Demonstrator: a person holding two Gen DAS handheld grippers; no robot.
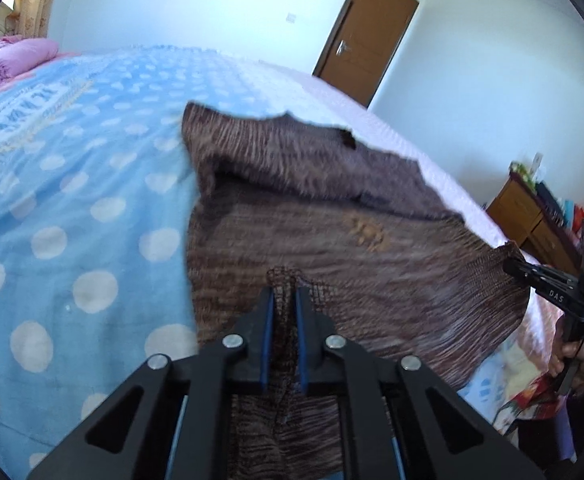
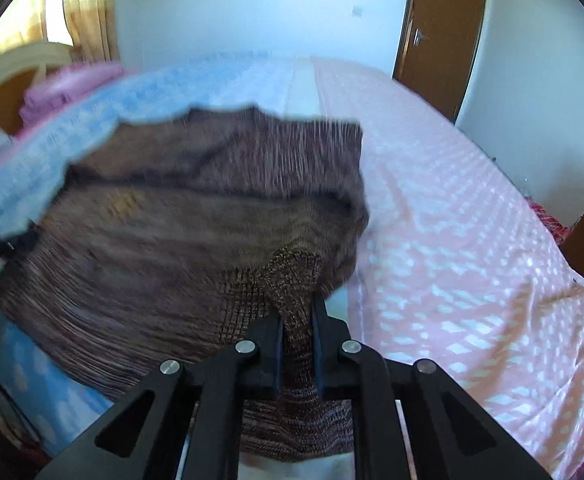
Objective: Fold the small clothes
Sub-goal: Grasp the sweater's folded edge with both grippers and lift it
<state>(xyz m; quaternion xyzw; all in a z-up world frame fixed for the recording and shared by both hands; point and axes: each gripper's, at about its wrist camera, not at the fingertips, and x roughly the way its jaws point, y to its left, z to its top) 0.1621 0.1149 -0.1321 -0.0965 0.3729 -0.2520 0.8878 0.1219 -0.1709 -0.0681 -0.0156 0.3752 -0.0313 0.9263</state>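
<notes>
Left wrist view: your left gripper point(image 1: 283, 296) has its blue pads clamped on a pinched ridge of the brown knit garment point(image 1: 332, 248). The fabric rises between the fingers and runs back under the linkage toward 6 o'clock. The garment lies on the bed, spread from the gripper toward 12 and 3 o'clock, with its far part doubled into a loose fold near 12 o'clock. A blue spotted sheet point(image 1: 72, 208) lies to its 9 o'clock side, a pink sheet point(image 1: 376, 120) beyond it toward 1 o'clock. At 3 o'clock your right gripper point(image 1: 510, 266) bites the garment's far corner, with your hand point(image 1: 580, 360) on its handle.

Right wrist view, blurred: that gripper point(image 2: 298, 312) is likewise closed on a bunched corner of the garment point(image 2: 164, 240), cloth standing up between its pads. The garment spreads from there toward 9 and 11 o'clock, partly on the blue sheet point(image 2: 92, 120). The pink sheet point(image 2: 452, 240) takes up the 3 o'clock half. At 9 o'clock a dark tip touches the garment's edge; it is too blurred to identify. A brown door point(image 2: 444, 32) stands at 1 o'clock.
</notes>
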